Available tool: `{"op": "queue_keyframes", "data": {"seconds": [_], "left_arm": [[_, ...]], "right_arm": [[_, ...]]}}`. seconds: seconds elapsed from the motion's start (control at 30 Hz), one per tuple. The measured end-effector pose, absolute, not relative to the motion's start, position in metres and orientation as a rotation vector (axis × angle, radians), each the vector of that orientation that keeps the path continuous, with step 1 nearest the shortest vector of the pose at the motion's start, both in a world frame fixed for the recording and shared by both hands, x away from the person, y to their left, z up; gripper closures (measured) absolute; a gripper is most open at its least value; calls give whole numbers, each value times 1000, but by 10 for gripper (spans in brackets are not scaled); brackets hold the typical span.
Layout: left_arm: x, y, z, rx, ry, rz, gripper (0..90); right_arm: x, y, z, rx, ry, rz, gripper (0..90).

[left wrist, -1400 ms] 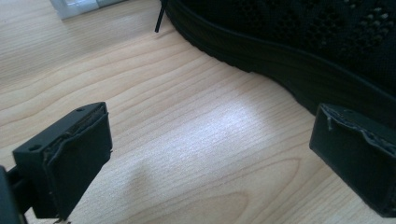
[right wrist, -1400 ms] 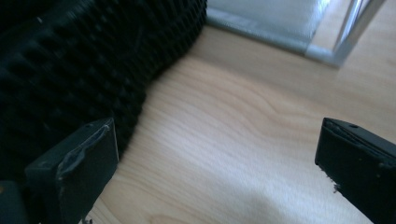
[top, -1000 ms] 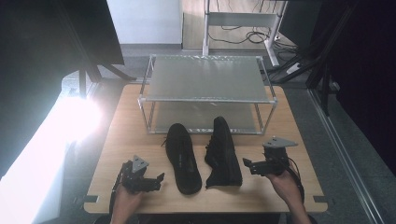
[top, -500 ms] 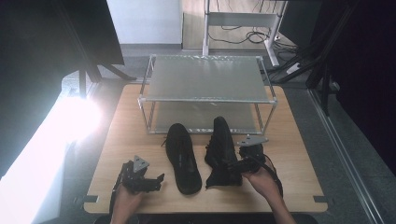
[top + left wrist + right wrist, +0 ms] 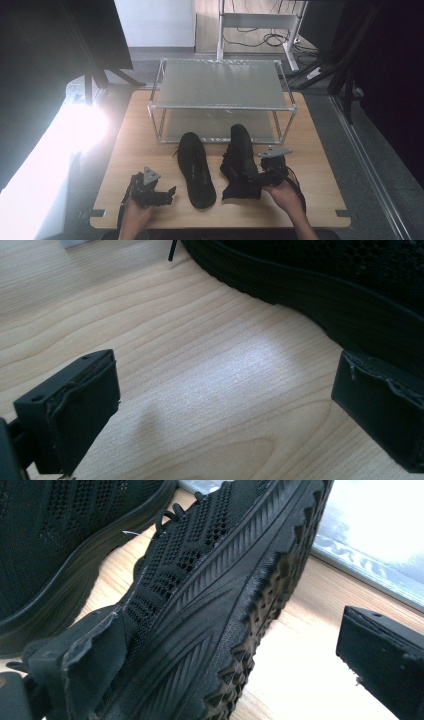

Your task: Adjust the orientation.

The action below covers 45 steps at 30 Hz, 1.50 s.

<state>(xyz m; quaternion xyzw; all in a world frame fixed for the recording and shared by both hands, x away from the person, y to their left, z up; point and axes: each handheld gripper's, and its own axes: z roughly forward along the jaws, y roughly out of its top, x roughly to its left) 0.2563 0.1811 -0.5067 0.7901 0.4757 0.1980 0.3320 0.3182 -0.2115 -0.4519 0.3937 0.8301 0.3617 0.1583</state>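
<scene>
since a second ago the right gripper (image 5: 261,179) has slid in to the right shoe (image 5: 240,160), tipped on its side near the rack (image 5: 220,107). jaws spread, straddling the ridged rubber sole, knit mesh upper; closing comes next. left gripper (image 5: 167,192) gapes, empty, beside the left shoe (image 5: 196,169).

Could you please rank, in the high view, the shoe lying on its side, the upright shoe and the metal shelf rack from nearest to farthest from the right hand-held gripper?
1. Shoe lying on its side: right at the right hand-held gripper, between its open jaws.
2. Upright shoe: farther left, mid-table.
3. Metal shelf rack: farthest, at the table's back.
</scene>
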Motion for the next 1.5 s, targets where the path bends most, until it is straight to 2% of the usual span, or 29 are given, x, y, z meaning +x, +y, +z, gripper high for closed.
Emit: {"op": "queue_keyframes", "data": {"seconds": [0.43,0.8,1.07,1.2,1.5], "left_arm": [[256,180,-507,2069,1243,522,0],[257,178,-508,2080,1241,520,0],[257,176,-509,2087,1236,516,0],[257,177,-509,2086,1239,516,0],[258,177,-509,2094,1254,511,0]], "right_arm": [[313,-235,-443,1173,2299,1040,1],[310,-273,-437,1238,2200,981,24],[314,-300,-457,1303,2190,897,94],[319,-308,-467,1371,2185,985,36],[317,-317,-463,1368,2153,1050,78]]}}
